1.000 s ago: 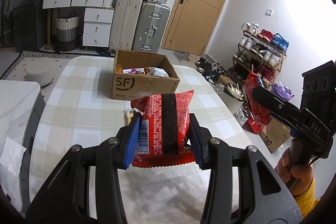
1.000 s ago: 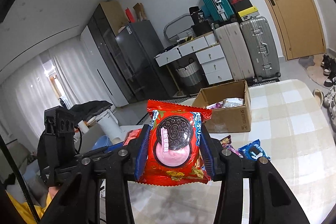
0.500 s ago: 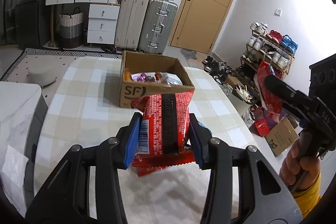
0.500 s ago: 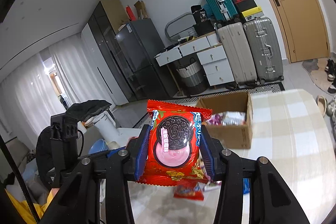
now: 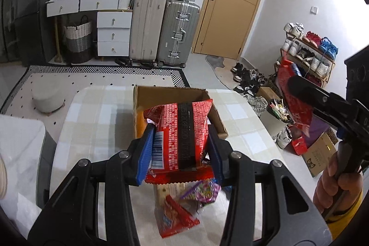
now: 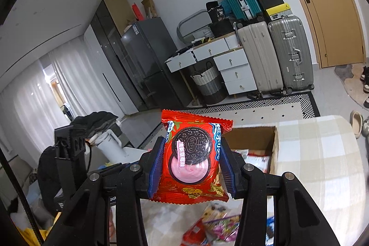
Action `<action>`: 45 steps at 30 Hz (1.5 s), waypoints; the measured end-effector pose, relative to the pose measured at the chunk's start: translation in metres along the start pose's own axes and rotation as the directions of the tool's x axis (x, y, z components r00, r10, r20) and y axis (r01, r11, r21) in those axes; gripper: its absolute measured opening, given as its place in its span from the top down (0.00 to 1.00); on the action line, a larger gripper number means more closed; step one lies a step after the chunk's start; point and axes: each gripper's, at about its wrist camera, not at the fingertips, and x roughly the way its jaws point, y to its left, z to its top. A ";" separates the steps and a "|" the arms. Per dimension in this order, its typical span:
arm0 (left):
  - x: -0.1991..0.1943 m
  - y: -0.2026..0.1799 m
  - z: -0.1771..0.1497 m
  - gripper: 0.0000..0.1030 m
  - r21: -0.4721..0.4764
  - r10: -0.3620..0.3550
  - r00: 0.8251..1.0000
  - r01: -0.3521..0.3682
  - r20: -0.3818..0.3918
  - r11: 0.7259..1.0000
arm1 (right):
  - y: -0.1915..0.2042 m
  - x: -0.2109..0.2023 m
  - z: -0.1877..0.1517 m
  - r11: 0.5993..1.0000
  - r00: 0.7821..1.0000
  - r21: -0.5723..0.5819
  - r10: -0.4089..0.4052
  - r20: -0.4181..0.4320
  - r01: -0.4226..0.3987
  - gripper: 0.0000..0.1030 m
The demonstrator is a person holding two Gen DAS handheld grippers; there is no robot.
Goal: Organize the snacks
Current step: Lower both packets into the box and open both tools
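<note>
The left gripper [image 5: 178,142] hides most of the box [image 5: 214,112] interior behind its red packet [image 5: 182,133], pinched upright between blue jaws above the opening. The right gripper [image 6: 191,165] clamps an Oreo pack [image 6: 192,158] the same way, box [image 6: 253,137] behind. Loose snacks [image 5: 182,206] on the tabletop [image 5: 92,121] are blurred.

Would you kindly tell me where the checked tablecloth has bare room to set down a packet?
Free: the checked tablecloth left of the brown cardboard box, and the strip on the box's right toward the table edge. Crowded: the near patch below the left hand-held gripper, where loose red and purple snack packets lie.
</note>
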 end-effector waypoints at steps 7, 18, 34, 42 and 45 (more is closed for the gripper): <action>0.039 0.000 0.036 0.61 0.014 0.025 0.999 -0.025 -0.028 1.000 | -0.021 0.040 0.021 1.000 0.999 0.015 -0.019 -0.036 0.019 0.56; 0.148 0.016 0.080 0.61 0.001 0.054 0.989 -0.055 -0.137 0.999 | -0.057 0.111 0.030 0.997 0.989 0.006 -0.076 -0.127 0.077 0.56; 0.272 0.047 0.064 0.61 -0.040 0.036 0.964 -0.049 -0.262 0.998 | -0.110 0.189 0.010 0.989 0.957 0.012 -0.141 -0.253 0.149 0.56; 0.271 0.064 0.061 0.60 -0.055 0.035 0.971 -0.049 -0.235 0.997 | -0.117 0.201 0.005 0.986 0.946 0.022 -0.153 -0.285 0.166 0.56; 0.256 0.063 0.056 0.60 -0.054 0.043 0.974 -0.057 -0.223 0.997 | -0.116 0.205 0.003 0.984 0.940 0.015 -0.163 -0.300 0.176 0.54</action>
